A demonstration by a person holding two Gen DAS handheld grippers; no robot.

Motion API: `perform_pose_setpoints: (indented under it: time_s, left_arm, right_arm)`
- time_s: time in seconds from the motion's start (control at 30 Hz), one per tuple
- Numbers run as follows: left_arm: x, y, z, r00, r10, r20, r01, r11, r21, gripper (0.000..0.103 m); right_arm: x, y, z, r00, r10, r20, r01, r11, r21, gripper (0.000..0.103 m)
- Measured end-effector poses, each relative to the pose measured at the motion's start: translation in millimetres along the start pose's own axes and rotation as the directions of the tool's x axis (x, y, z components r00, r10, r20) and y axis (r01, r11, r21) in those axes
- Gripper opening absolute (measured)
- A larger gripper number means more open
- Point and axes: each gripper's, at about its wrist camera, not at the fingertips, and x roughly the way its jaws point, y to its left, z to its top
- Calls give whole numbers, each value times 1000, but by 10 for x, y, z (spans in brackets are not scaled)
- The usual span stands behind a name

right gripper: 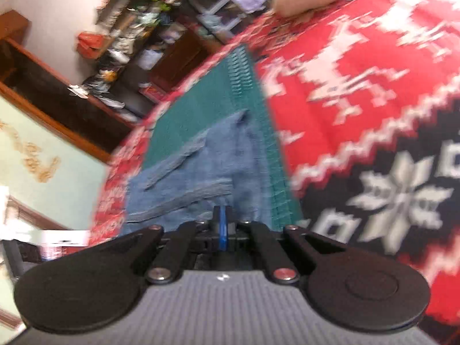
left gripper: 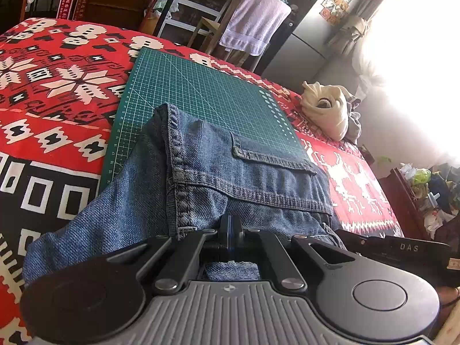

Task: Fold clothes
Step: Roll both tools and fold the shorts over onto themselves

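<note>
Denim, one pair of jeans [left gripper: 201, 172], lies on the green cutting mat [left gripper: 184, 80], long axis running away from us. We pinch its near edge in our left gripper [left gripper: 230, 230]; our right gripper [right gripper: 222, 224] is closed too, apparently on cloth.

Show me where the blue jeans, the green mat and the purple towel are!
Blue denim jeans [left gripper: 253, 178], left wrist view, on the back pocket.
Green gridded cutting mat [left gripper: 201, 86], left wrist view, on its bare middle.
Pale purple towel [left gripper: 253, 20], left wrist view, on its hanging front.
</note>
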Motion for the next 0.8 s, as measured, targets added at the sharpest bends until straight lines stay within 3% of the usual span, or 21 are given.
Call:
perform_pose_setpoints:
  time_s: [0.13, 0.27, 0.5, 0.63, 0.8]
  left_arm:
    - [-20, -59, 36, 1000, 11, -11, -11, 1000, -6, 1]
    - [-121, -144, 111, 999, -50, 18, 51, 999, -11, 2]
    - [-94, 2, 179, 999, 41, 21, -41, 999, 19, 1]
    - [-97, 39, 117, 999, 40, 25, -40, 999, 30, 2]
    - [-130, 101, 74, 1000, 24, 15, -24, 1000, 4, 3]
  right_arm:
    - [-40, 128, 28, 999, -36, 1, 36, 997, -67, 3]
    - [-100, 273, 116, 999, -18, 35, 22, 993, -120, 3]
    - [99, 344, 84, 996, -86, -26, 78, 975, -208, 0]
    - [50, 290, 61, 998, -63, -17, 58, 979, -197, 0]
    - [-21, 300, 100, 993, -112, -19, 106, 970, -220, 0]
